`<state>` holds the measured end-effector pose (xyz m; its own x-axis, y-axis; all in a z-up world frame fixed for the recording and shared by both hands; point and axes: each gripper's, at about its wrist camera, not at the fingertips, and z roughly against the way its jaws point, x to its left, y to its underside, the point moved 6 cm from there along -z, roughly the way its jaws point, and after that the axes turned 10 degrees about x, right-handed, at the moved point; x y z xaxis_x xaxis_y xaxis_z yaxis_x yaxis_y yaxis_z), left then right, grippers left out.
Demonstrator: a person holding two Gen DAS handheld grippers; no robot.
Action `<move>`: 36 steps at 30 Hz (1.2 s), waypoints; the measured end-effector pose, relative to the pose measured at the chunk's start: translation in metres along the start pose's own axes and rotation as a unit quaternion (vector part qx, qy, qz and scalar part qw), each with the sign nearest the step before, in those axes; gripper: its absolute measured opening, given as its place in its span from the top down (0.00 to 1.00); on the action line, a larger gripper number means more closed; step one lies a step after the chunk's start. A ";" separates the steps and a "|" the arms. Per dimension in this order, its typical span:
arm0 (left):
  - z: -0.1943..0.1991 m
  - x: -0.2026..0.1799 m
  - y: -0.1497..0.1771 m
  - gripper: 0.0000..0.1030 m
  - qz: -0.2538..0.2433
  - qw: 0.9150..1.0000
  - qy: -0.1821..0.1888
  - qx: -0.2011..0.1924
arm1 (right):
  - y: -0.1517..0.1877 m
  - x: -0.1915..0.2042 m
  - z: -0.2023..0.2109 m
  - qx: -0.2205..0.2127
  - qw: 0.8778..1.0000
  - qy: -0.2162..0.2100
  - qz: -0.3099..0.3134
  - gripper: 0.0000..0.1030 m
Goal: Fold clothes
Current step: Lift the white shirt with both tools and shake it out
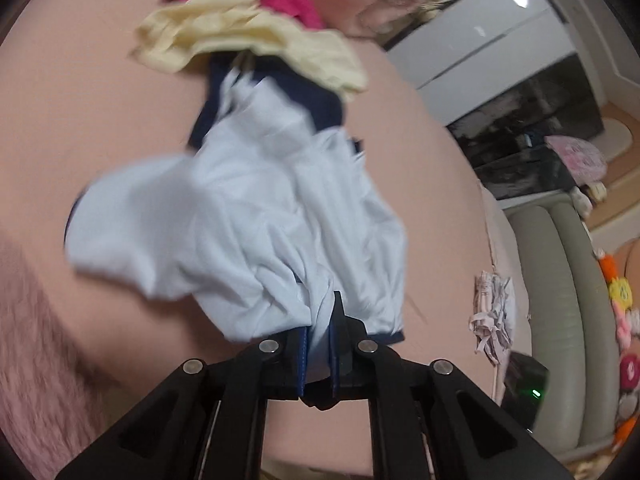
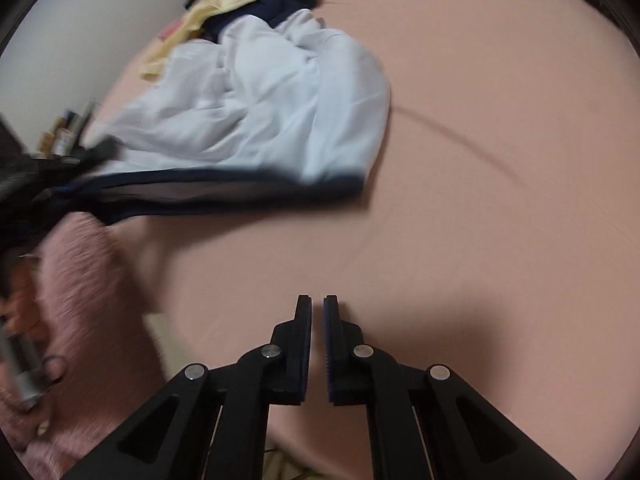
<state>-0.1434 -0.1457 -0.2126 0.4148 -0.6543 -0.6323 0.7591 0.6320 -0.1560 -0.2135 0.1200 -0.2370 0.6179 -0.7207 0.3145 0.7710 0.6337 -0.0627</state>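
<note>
On the pink bed (image 1: 80,120), your left gripper (image 1: 318,340) pinches the white garment (image 1: 240,208); your right gripper (image 2: 317,344), angled down, is closed and empty.

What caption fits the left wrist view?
Left gripper shut on the white garment over the pink bed sheet.
</note>
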 end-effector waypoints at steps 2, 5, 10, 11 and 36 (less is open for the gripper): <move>-0.020 0.007 0.010 0.92 0.033 0.999 0.017 0.021 | 0.001 -0.015 0.006 -0.023 0.999 0.012 -0.035 0.95; -0.039 0.015 0.013 0.90 0.085 0.995 0.044 0.037 | -0.023 -0.039 0.009 -0.053 0.993 -0.005 -0.102 0.87; -0.039 0.026 0.012 0.52 0.101 0.994 0.017 0.024 | -0.060 -0.047 0.000 -0.076 0.985 -0.049 -0.146 0.33; -0.041 0.026 0.012 0.51 0.098 0.995 0.011 0.023 | -0.063 -0.044 -0.005 -0.072 0.987 -0.040 -0.138 0.33; 0.087 -0.143 -0.027 0.94 -0.197 0.965 0.164 -0.055 | -0.100 0.008 0.131 -0.257 0.926 -0.260 -0.097 0.94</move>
<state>-0.1794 -0.1048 -0.0520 -0.0903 -0.6977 -0.7107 0.7606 0.4124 -0.5014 -0.3064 0.0879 -0.1038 0.4054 -0.4887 0.7725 0.9138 0.1922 -0.3579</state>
